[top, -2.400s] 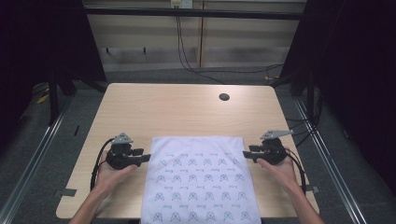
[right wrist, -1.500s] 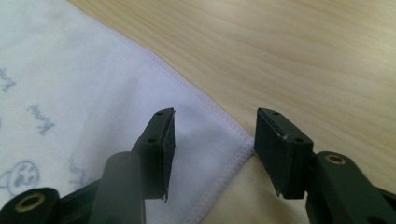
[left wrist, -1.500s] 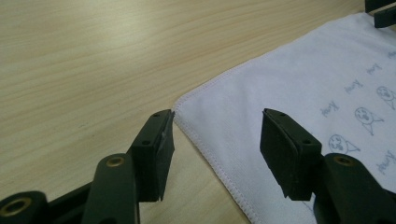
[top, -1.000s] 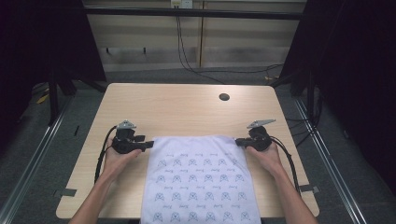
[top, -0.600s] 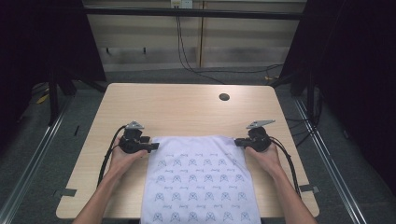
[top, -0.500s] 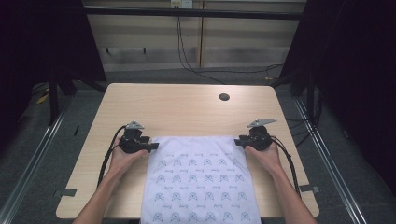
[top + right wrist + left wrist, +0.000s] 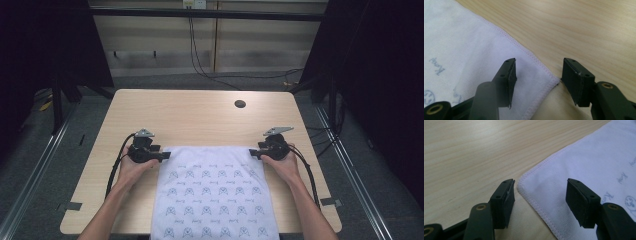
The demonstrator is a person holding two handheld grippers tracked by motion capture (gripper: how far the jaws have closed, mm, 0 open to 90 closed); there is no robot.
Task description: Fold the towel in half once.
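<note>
Up close, both grippers' fingers have just opened, each straddling a corner of the cloth (image 7: 584,162) untouched

Black grippers w/ brass screws, grey top plates, black cables; bare forearms (image 7: 112,212).

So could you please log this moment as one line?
cloth flat on table | left gripper open at corner | right gripper just opened, corner released

Wooden table (image 7: 200,115), round hole (image 7: 240,104), cables (image 7: 200,55)
</note>
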